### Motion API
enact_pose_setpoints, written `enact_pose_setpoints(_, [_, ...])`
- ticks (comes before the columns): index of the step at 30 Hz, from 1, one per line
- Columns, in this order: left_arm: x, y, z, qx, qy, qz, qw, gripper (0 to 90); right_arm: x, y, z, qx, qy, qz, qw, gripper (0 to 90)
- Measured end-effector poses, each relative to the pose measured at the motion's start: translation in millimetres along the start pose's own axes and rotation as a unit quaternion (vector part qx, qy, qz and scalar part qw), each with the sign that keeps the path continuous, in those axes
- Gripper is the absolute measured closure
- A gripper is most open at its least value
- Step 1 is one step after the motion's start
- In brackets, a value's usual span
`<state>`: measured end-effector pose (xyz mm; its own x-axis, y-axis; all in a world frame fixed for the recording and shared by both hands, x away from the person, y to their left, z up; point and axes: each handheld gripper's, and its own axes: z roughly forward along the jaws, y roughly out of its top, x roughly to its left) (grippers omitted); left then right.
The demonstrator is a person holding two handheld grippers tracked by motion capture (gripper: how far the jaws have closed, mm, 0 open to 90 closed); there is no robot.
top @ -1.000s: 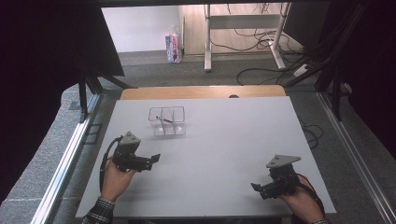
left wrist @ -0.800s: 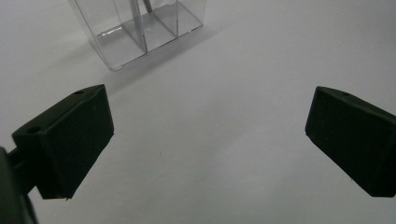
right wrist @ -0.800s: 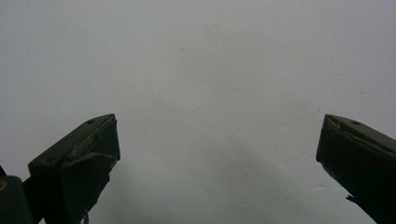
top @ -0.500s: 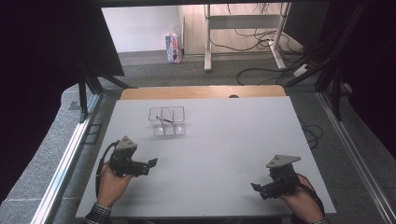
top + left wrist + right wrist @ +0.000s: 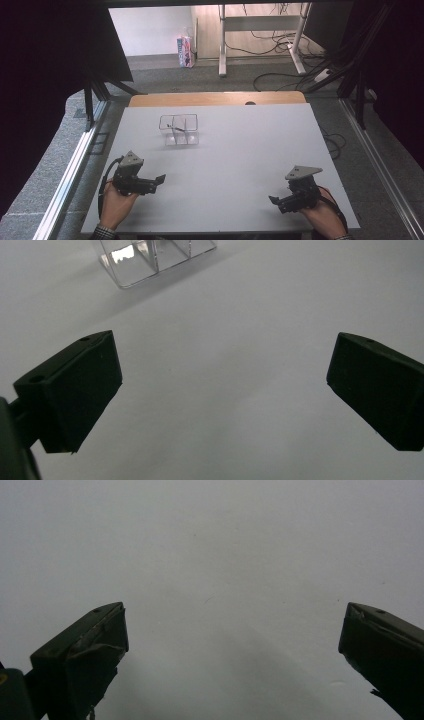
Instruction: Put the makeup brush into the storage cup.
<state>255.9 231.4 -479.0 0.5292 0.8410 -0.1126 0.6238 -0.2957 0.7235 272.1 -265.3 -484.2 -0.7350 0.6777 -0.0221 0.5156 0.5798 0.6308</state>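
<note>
1. Your counter (image 5: pixel 240 150) is a pale grey sheet with a bare wooden strip (image 5: pixel 215 98) along its far edge.
2. A clear plastic divided box (image 5: pixel 179 129) stands directly on it, left of centre toward the far side (something thin lies inside, too small to tell).

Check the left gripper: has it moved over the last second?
Yes. The left gripper has drawn back toward the table's near edge, farther from the clear divided box, which stayed put.
</note>
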Motion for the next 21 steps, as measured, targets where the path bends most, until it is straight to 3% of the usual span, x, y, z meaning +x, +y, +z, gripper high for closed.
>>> enact_pose_setpoints(12, [-3.6,-9.7,-10.8,-0.003,-0.001,-0.004,1.0,1.7,-0.2,0.2,-0.8,-0.004,-0.001,0.0,1.0,0.0])
enact_pose_setpoints(21, [-5.2,-16.7,-17.2,-0.003,0.014,0.002,0.9999,1.6,-0.5,0.1,-0.8,-0.004,-0.002,0.001,1.0,0.0])
